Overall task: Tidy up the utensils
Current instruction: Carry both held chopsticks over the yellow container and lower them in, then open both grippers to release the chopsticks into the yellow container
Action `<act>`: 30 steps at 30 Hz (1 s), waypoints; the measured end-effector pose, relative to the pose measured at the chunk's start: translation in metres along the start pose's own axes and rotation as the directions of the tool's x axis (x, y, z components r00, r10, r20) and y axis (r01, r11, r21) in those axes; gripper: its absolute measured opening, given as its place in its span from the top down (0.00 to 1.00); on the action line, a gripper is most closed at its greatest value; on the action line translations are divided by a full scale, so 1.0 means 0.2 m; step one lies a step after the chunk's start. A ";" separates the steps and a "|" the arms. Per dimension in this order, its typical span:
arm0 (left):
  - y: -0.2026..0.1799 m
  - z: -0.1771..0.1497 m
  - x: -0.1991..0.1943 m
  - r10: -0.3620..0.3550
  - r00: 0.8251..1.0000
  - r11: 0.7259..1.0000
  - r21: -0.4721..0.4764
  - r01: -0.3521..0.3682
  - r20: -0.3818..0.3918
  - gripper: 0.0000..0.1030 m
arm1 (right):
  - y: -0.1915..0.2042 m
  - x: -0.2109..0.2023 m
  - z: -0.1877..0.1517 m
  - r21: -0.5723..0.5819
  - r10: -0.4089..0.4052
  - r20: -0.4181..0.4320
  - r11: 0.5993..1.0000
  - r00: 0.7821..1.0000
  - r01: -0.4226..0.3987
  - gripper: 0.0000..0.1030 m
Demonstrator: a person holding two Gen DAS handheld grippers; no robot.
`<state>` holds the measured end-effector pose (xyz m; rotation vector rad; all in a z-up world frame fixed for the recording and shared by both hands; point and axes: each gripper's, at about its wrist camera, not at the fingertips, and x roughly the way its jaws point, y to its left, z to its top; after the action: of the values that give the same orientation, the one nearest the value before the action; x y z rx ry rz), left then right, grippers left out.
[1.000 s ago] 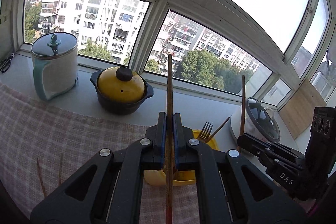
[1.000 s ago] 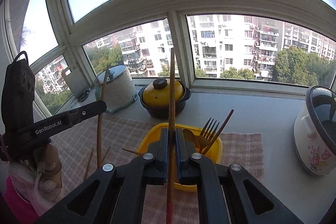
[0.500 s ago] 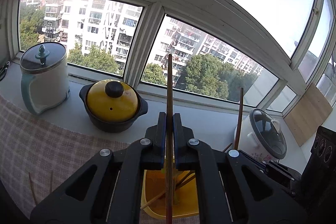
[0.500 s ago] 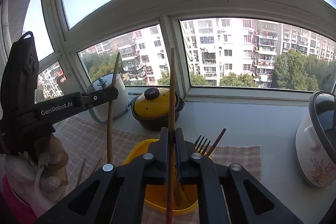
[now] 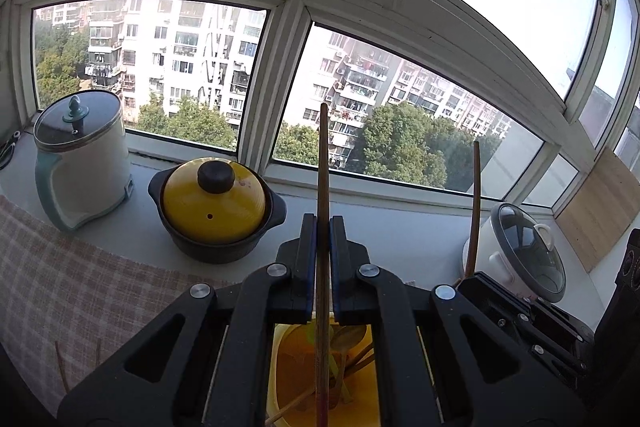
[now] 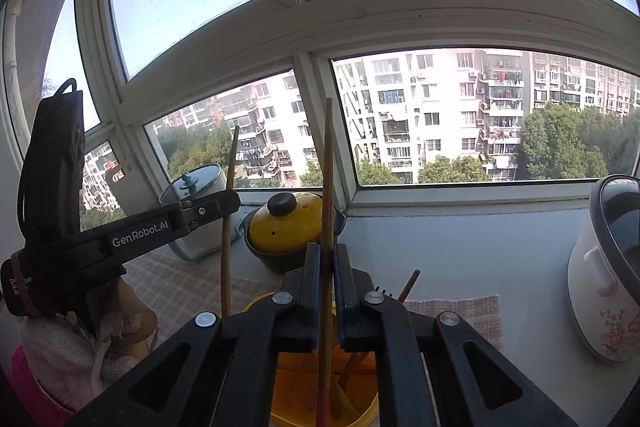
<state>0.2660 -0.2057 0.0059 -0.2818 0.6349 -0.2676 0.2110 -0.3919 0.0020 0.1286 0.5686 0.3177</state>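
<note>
Both tongs are clenched, the left tongs [image 5: 323, 227] on one chopstick [image 5: 322, 163] and the right tongs [image 6: 327, 255] on another chopstick [image 6: 328, 171], both upright above the yellow container [image 6: 360, 415] on the counter [image 6: 460, 247]. This seems the placing step; next, lower the tips inside and release.

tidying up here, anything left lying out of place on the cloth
Yes: two thin wooden chopsticks lie loose on the checked tablecloth, left of the yellow plastic tub holding the other utensils. Each gripper, left and right, grips one upright wooden chopstick above the tub.
</note>
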 end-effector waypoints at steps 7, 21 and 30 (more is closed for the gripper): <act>-0.01 -0.02 0.02 0.002 1.000 1.000 0.005 -0.002 -0.001 0.96 | 0.00 0.02 0.00 -0.013 -0.004 0.020 1.000 1.000 0.004 0.96; 0.02 -0.11 0.02 -0.003 0.999 1.000 -0.007 0.002 -0.043 0.96 | -0.07 0.10 -0.11 0.028 0.007 -0.067 1.000 0.998 -0.005 0.96; 0.01 -0.15 -0.02 -0.042 0.994 0.999 0.020 0.044 -0.101 0.96 | -0.09 0.08 -0.16 0.048 0.009 -0.110 0.999 0.994 -0.003 0.74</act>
<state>0.2450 -0.2080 -0.0156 -0.2622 0.7258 -0.3313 0.2105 -0.4036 -0.0369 0.1599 0.6852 0.3183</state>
